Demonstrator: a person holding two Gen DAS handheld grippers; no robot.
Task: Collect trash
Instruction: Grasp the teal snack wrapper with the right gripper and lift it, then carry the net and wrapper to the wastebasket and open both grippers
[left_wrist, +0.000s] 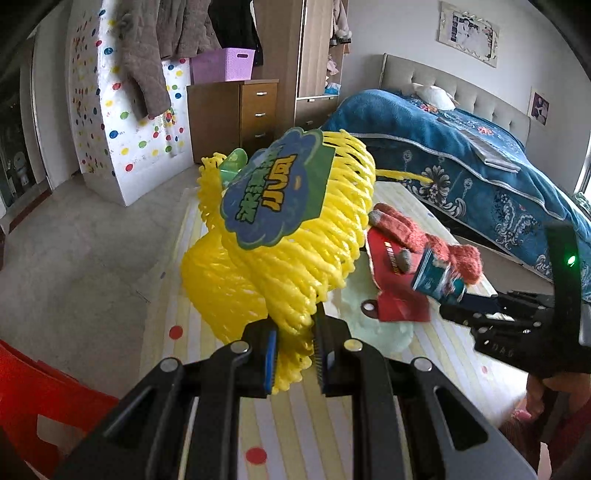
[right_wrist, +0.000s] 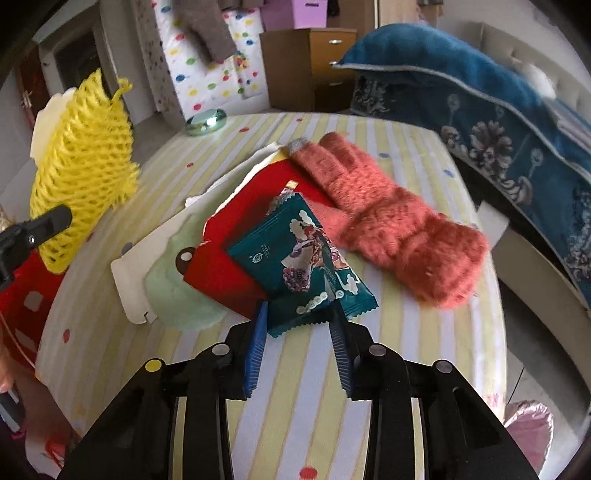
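Note:
My left gripper is shut on a yellow foam fruit net with a green and blue label, held up above the striped table. The net also shows at the left of the right wrist view. My right gripper is shut on the lower edge of a teal snack wrapper, lifted a little over the table. In the left wrist view the right gripper holds that wrapper at the right.
On the table lie a red envelope, a coral knit glove, a pale green sheet, white card and a shiny green disc. A bed with a blue blanket stands right. A red chair is left.

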